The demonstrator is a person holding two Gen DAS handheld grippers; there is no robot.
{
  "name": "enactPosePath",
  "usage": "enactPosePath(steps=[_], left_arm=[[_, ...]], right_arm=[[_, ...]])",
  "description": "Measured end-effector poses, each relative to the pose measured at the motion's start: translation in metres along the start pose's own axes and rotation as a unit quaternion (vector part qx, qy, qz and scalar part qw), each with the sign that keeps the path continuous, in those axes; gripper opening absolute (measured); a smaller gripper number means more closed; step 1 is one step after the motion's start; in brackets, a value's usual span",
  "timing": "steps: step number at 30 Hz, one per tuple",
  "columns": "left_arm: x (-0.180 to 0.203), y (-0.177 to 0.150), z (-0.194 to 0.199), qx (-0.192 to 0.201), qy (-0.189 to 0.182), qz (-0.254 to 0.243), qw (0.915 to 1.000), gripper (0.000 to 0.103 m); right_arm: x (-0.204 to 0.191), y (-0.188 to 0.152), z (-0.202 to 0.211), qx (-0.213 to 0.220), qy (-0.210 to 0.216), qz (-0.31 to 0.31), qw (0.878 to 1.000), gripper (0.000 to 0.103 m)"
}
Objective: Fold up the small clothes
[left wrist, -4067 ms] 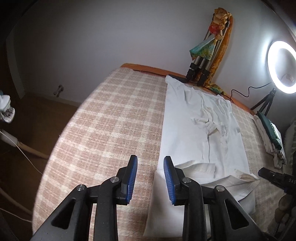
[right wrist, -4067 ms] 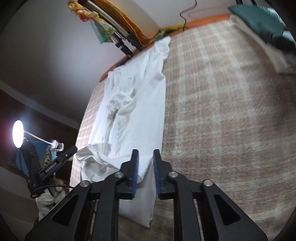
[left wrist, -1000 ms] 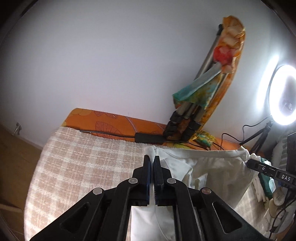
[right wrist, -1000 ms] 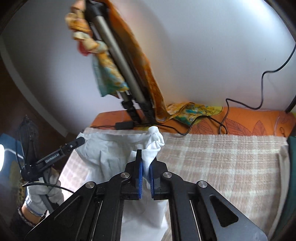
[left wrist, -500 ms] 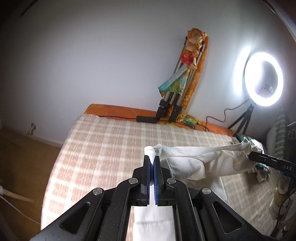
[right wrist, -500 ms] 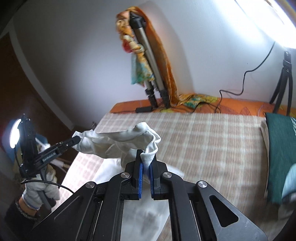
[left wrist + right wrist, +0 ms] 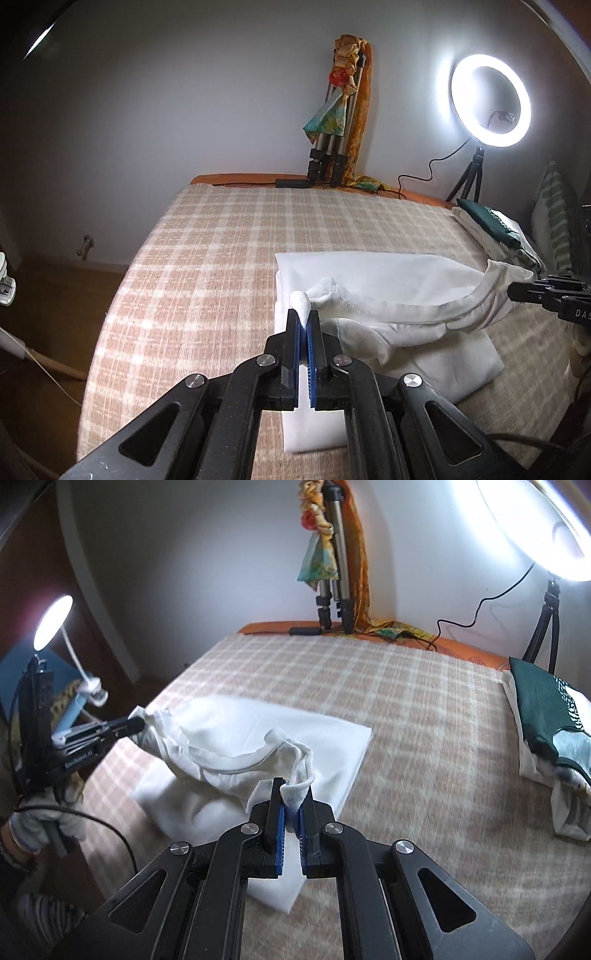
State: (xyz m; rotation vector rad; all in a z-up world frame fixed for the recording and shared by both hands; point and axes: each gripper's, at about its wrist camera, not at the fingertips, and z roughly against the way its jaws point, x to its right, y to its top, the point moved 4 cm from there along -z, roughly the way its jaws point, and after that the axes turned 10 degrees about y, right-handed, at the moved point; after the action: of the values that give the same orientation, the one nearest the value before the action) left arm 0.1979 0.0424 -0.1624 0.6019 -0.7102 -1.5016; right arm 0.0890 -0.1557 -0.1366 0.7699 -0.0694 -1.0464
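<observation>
Two grippers, one white shirt (image 7: 388, 280), and I've got a corner of it in each. My left gripper (image 7: 304, 325) has its blue pads squeezed together on a little tuft of the white fabric, and my right gripper (image 7: 291, 805) is pinched on another bunched bit of the hem the same way. Between the two grips the top layer hangs slack and sags in a curve, hem stitching showing, over the part of the shirt that lies flat on the checked bedspread (image 7: 221, 258). That flat part sits toward the near side of the bed, roughly mid-width. Far off against the wall there's a folded tripod (image 7: 332, 147) with a colourful cloth draped on it, a lit ring light (image 7: 489, 105) to its right, and a small stack of folded clothes (image 7: 546, 716) with a dark green one on top at the right edge of the bed.
</observation>
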Motion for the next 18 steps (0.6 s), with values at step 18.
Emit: enactPosePath(steps=[18], left_arm=[[-0.05,-0.046,0.046,-0.022,-0.047,0.088,0.9948,0.033]], right_arm=[[-0.004,-0.07,0.041,-0.004,0.022,-0.051,0.998,0.037]])
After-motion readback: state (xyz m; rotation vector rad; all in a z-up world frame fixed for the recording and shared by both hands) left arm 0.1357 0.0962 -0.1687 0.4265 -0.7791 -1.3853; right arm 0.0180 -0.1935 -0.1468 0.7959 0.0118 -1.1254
